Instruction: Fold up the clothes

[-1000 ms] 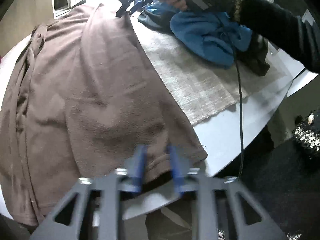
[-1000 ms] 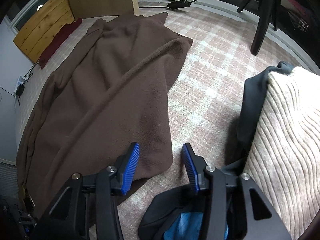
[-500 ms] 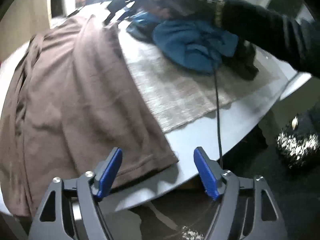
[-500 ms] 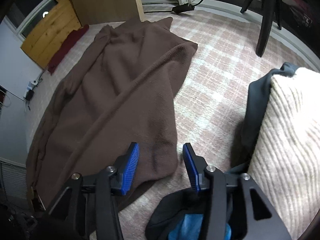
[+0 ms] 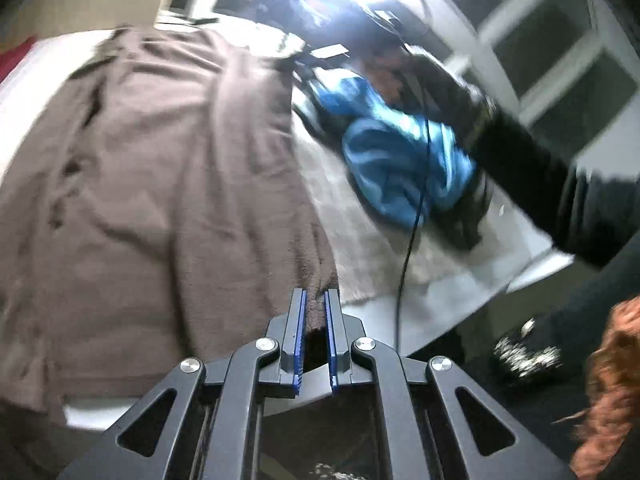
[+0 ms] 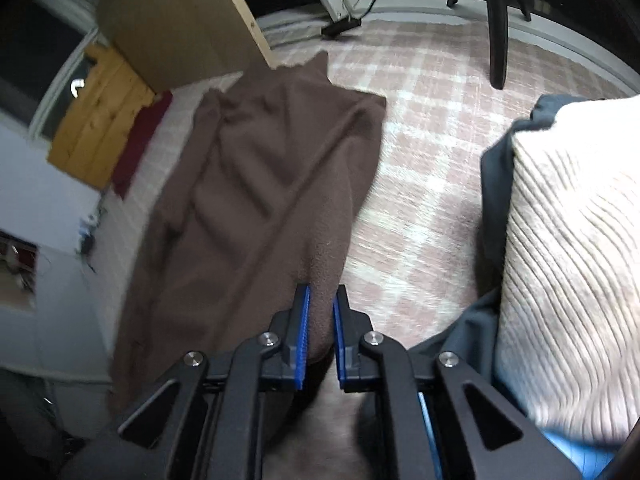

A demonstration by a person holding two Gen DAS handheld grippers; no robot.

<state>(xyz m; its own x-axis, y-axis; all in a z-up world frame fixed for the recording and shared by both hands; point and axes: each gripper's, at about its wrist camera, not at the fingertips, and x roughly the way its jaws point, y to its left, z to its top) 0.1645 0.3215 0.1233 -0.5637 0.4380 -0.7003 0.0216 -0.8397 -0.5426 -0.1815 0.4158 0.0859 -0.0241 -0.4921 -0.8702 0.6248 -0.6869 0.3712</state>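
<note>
Between both tongs' pads, brown fleece.

The left wrist view looks forward along the left gripper, whose frame fills the bottom middle of the picture. It sits low and very near the table edge and faces across the table toward a bright window in the upper part of the frame. This picture is blurred by motion.

The right wrist view looks forward and downward along the right gripper, also at the bottom middle, close over the checked cloth; floor and furniture show at the top of the frame.

Both views share the brown garment, seen from opposite ends. The blue clothing at the centre right of the left view appears only as a small strip at the lower right of the right view.
</note>
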